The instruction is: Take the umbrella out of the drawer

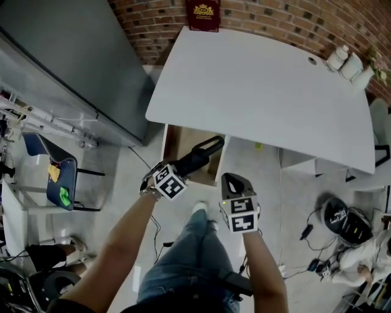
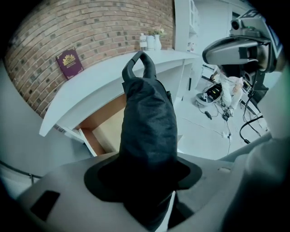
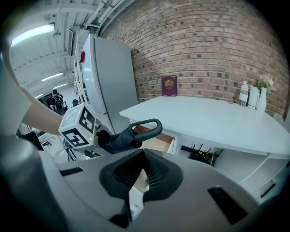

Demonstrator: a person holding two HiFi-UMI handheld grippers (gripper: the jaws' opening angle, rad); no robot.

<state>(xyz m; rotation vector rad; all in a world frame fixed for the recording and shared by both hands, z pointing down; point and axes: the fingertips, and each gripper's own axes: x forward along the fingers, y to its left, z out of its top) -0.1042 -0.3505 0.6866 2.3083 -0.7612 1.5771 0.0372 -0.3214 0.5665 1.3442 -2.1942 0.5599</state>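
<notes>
The left claw (image 1: pixel 182 166) was clenched on the folded black umbrella (image 1: pixel 204 153), held in the air over the open drawer (image 1: pixel 178 139) beneath the white bench (image 1: pixel 263 92) (loop handle pointing far). The right claw (image 1: pixel 234 181), just right, was closed on nothing.

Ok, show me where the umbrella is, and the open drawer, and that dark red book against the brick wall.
umbrella (image 2: pixel 147 131), left gripper view, on its folded black fabric.
drawer (image 1: pixel 183 139), head view, on the bare wooden inside.
red book (image 1: pixel 203 15), head view, on its front cover.
</notes>
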